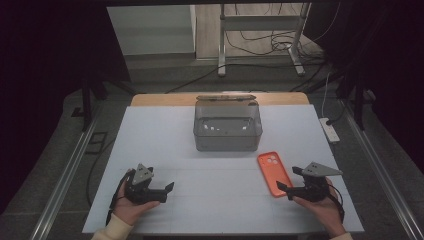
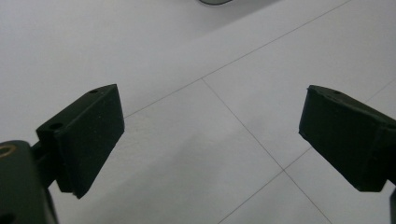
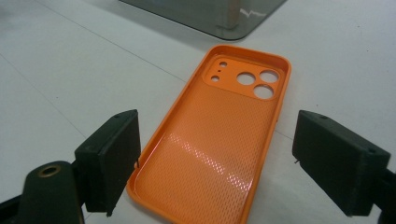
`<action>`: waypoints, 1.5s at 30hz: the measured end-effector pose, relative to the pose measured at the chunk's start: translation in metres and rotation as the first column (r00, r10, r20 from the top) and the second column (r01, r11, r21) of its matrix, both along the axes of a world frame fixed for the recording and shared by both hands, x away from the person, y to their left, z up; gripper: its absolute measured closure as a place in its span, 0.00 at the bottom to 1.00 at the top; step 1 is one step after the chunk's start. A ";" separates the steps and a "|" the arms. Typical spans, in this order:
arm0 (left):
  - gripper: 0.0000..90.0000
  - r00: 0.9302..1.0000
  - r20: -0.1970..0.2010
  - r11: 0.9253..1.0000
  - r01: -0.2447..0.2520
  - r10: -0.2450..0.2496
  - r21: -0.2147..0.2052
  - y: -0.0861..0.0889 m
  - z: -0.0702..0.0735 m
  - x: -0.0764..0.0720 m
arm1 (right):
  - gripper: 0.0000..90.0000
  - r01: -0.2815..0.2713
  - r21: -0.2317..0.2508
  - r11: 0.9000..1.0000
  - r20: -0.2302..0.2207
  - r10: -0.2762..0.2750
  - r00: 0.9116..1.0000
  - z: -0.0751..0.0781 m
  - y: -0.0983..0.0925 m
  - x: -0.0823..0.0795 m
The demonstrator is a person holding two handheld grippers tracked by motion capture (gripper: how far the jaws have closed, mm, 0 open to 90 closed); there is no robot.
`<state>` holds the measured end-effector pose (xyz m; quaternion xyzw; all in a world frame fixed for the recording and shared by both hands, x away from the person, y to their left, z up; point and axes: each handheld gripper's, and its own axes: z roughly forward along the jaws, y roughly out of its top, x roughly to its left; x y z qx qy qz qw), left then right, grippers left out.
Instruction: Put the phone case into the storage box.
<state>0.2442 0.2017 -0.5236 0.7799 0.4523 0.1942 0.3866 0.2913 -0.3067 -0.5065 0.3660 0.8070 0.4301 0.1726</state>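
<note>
Bright orange phone case (image 3: 212, 140) w/ dimpled dot texture inside, right btwn black jaws of right gripper (image 3: 215, 163). Grey see-thru box (image 1: 228, 126) further ahead. Left gripper (image 2: 210, 140) black too, over white tabletop (image 2: 187, 56) w/ thin grey lines.

Grey lidded box (image 1: 227, 131) stands at mid-table toward the far edge, lid raised at its back. White table (image 1: 165, 145) surface marked with thin seam lines. White power strip (image 1: 330, 129) on the floor beside the right table edge. Metal stand (image 1: 260, 22) and loose cables (image 1: 260, 45) beyond.
</note>
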 end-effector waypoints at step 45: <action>0.09 1.000 -0.004 1.000 0.021 -0.021 -0.009 0.001 -0.001 -0.002 | 0.16 0.034 -0.076 0.997 -0.035 -0.036 0.999 0.019 0.007 0.006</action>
